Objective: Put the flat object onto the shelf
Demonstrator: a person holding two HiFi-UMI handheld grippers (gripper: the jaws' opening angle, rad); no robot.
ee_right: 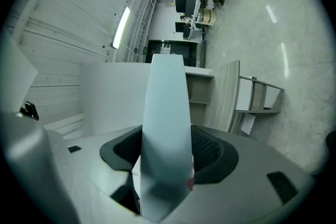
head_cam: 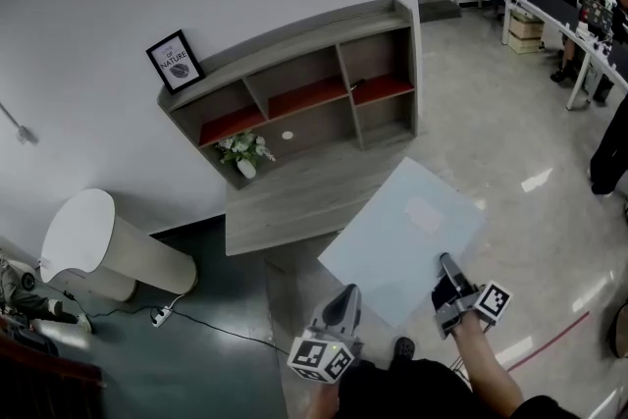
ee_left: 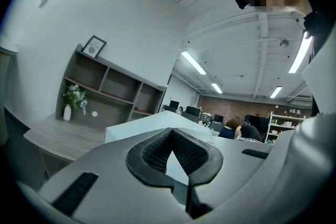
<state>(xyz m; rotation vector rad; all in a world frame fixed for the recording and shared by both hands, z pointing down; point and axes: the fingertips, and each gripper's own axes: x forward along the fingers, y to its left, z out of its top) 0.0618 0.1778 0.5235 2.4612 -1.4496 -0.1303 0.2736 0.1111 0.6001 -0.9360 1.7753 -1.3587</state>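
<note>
shelf (head_cam: 294,46): grey, red-lined | flat object (head_cam: 402,240): pale blue sheet, roughly level, before shelf

Bright, even office light comes from ceiling strip lamps (ee_left: 193,62), which glare in streaks on the glossy floor (head_cam: 536,180). Shadows are soft. Both gripper views bulge and darken to black corners; the jaws and the sheet (ee_right: 164,128) near the lens are blurred.

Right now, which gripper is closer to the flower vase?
Left. The left gripper is back from the vase, beside the panel; the right gripper, clamped on that panel, is farther right.
</note>
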